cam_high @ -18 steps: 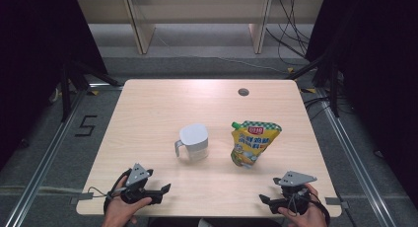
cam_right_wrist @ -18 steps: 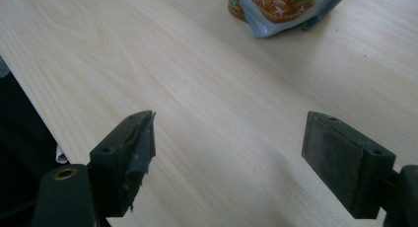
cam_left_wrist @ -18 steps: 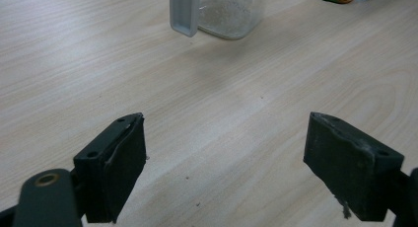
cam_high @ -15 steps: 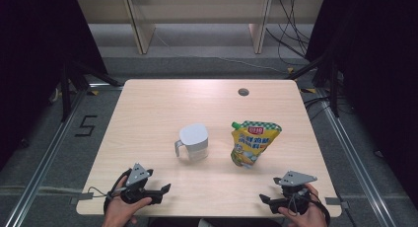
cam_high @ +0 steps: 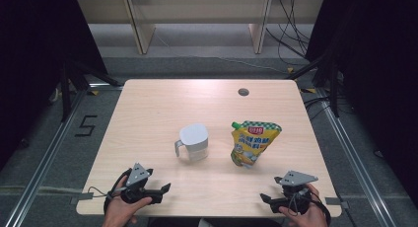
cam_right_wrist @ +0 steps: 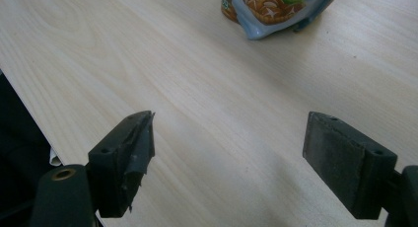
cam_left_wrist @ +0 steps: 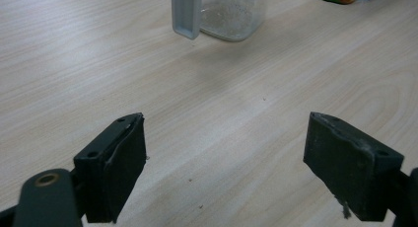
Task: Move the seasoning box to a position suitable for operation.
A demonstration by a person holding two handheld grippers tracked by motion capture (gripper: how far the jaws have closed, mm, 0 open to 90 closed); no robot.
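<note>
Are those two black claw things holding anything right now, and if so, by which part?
Nothing is held. The left gripper and right gripper are open over bare wood, apart from the lidded clear plastic jug and the yellow spouted pouch.

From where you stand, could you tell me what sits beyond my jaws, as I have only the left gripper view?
Observer: The grey handle at the top of your view belongs to a lidded jug standing upright near the table's middle.
Operator: Thank you. What is the green and yellow scrap at my top right corner?
Observer: That is a yellow pouch with a green cap, standing beside the jug, apart from it.
Operator: And where is the right gripper, please?
Observer: The right gripper is low at the near edge of the table, jaws open and empty, with the pouch ahead of it.
</note>
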